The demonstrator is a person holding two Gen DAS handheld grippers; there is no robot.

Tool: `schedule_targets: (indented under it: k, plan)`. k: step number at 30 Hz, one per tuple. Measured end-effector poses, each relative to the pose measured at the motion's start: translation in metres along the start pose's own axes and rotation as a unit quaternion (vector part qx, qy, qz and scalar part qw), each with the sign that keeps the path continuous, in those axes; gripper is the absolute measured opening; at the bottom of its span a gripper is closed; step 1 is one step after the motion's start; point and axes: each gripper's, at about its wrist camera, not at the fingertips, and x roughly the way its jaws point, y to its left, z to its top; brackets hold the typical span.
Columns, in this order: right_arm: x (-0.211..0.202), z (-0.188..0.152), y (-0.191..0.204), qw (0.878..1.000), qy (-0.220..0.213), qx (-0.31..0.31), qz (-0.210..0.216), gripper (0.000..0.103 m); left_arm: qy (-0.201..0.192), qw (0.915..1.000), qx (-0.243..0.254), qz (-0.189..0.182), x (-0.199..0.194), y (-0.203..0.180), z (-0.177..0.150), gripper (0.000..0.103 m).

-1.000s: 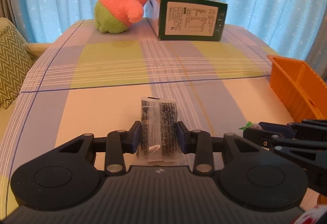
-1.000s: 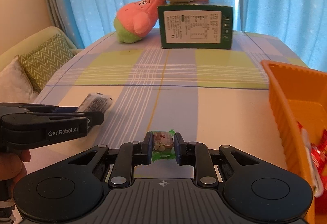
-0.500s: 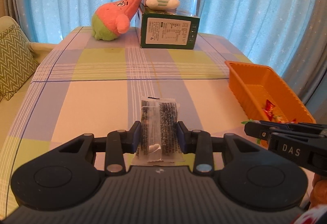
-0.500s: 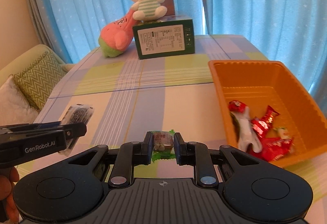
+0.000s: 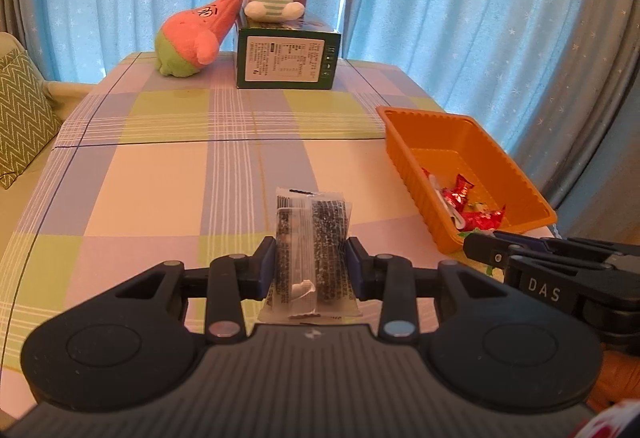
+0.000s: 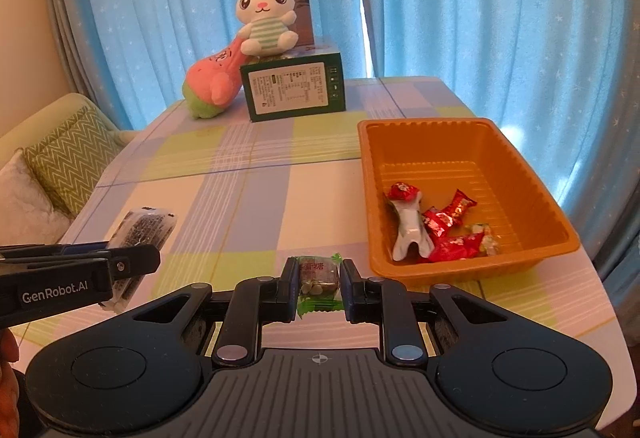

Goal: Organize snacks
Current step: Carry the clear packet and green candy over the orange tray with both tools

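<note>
My left gripper (image 5: 311, 265) is shut on a clear packet of dark snack (image 5: 310, 246) and holds it above the checked tablecloth; the packet also shows in the right wrist view (image 6: 140, 238). My right gripper (image 6: 319, 278) is shut on a small green-wrapped candy (image 6: 319, 276), held above the table's near side, left of the orange tray (image 6: 472, 142). The tray holds several red-wrapped candies (image 6: 448, 222) and a white wrapper (image 6: 410, 230). It also shows at the right in the left wrist view (image 5: 404, 146).
A green box (image 6: 296, 88) stands at the table's far end with a white bunny plush (image 6: 266, 18) on top and a pink plush (image 6: 214, 82) leaning beside it. A sofa with a zigzag cushion (image 6: 68, 162) lies to the left. Blue curtains hang behind.
Both grippers have risen and pulled back with their snacks held. The orange tray and its candies have come fully into view.
</note>
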Motion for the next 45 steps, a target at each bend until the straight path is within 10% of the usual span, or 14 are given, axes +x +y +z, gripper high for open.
schedule_targets:
  k: [45]
  plan:
    - [-0.026,0.020,-0.131,0.993,-0.040,0.088,-0.074,0.022,0.017,0.9936,0.069,-0.087,0.053,-0.130,0.035,0.033]
